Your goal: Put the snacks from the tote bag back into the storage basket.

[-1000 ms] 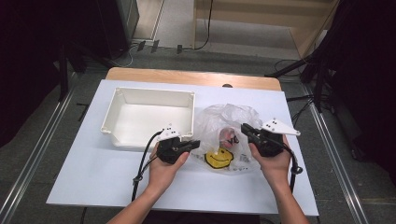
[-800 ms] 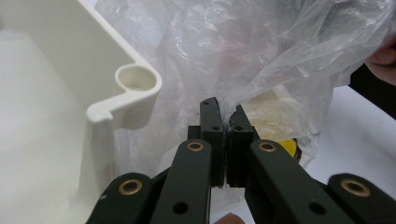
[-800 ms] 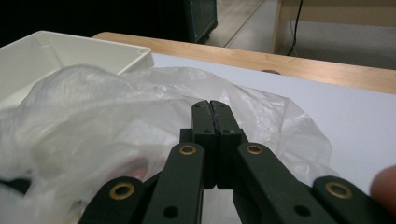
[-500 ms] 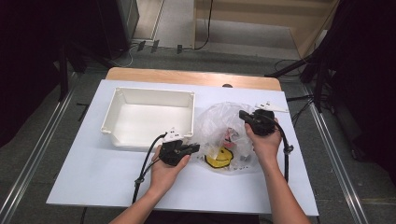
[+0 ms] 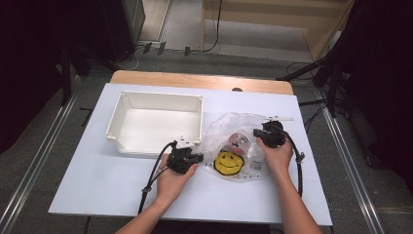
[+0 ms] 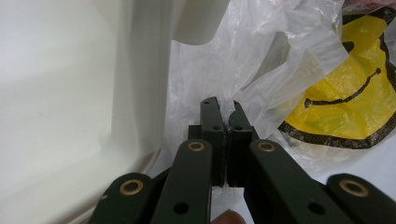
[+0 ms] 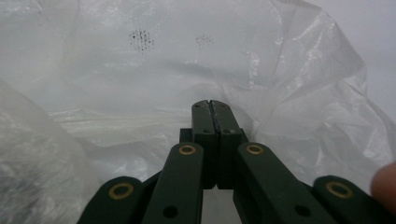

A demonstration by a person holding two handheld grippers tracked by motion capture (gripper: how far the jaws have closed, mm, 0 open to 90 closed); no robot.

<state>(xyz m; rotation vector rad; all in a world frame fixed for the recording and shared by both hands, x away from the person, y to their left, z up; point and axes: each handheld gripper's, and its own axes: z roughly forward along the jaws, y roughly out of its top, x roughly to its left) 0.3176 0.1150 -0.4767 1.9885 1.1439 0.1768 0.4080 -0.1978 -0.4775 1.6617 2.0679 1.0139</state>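
A crumpled clear plastic bag (image 5: 229,127) with a yellow smiley face (image 5: 229,163) lies on the white table, just right of a white bin (image 5: 156,95). My left gripper (image 5: 198,157) lies low at the bag's left edge, by the bin's near right corner. Its jaws are shut, and in the left gripper view (image 6: 225,106) a sliver of bag film (image 6: 261,70) is pinched between the tips. My right gripper (image 5: 257,132) rests on the bag's right side. In the right gripper view (image 7: 210,105) its jaws are shut, tips against the film (image 7: 140,70), with nothing seen between them.
The bin's wall (image 6: 70,93) stands close on the left of the left gripper. Bare white table (image 5: 97,180) spreads in front of the bin, with a wooden strip (image 5: 204,81) along the far edge. Cables trail from both grippers toward the near edge.
My right hand has moved left and down from beside the bag onto its right side. The left hand has sunk a little at the bag's left edge.
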